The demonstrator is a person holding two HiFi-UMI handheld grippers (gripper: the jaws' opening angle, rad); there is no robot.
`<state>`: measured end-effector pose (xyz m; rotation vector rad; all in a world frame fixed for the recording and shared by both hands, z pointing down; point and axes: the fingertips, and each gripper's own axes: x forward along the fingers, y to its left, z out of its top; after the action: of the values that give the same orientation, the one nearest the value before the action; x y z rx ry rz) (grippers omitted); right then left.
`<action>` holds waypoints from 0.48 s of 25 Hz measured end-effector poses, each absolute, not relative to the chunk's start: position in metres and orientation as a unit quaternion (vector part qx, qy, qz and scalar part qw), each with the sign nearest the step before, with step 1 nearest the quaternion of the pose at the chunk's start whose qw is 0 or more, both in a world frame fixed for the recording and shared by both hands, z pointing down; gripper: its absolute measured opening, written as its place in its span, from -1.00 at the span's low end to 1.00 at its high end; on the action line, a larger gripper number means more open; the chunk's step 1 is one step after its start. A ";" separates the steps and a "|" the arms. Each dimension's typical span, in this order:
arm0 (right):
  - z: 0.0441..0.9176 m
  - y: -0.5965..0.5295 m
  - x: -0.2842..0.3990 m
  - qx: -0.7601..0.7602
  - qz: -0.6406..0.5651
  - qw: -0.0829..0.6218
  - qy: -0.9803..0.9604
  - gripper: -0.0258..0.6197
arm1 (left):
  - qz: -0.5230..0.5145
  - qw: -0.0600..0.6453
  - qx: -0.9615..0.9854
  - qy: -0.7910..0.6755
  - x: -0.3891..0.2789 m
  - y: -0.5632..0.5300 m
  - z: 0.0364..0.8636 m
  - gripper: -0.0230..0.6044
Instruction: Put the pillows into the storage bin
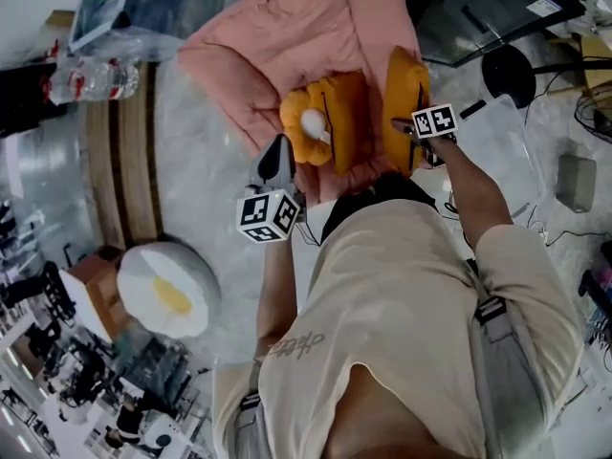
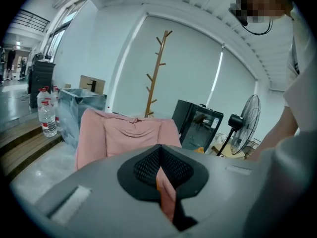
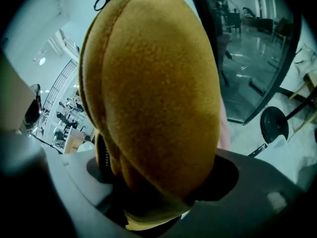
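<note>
Marbled floor (image 1: 191, 122) bears a pink storage bin (image 1: 277, 36). The right gripper (image 1: 402, 127) clamps an orange pillow (image 1: 404, 89) at the bin's edge, and the pillow fills that gripper's view. The left gripper (image 1: 278, 151) has its jaws together. An egg pillow (image 1: 167, 290) lies well apart.

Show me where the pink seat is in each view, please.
Head view: seat, top centre.
Left gripper view: seat, centre-left.
Right gripper view: seat, a pink sliver right of the pillow.
Shared landmark: fan; its round base shows in the other two.
</note>
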<state>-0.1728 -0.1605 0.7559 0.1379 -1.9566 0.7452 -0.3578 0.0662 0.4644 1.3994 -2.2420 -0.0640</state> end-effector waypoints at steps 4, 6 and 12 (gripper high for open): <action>0.726 -0.182 -0.120 0.144 0.360 0.422 -0.819 0.38 | -0.021 0.236 0.557 -0.796 -0.338 0.060 0.469 -0.88; 0.712 -0.194 -0.083 0.201 0.400 0.369 -0.814 0.38 | -0.021 0.236 0.578 -0.781 -0.323 0.056 0.476 -0.88; 0.674 -0.211 0.066 0.376 0.460 0.230 -0.771 0.38 | -0.027 0.246 0.645 -0.723 -0.274 0.036 0.498 -0.88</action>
<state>0.0660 -0.2114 0.6745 1.0343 -2.1200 1.2649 -0.2737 0.0361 0.4979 1.7605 -1.9713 -0.0745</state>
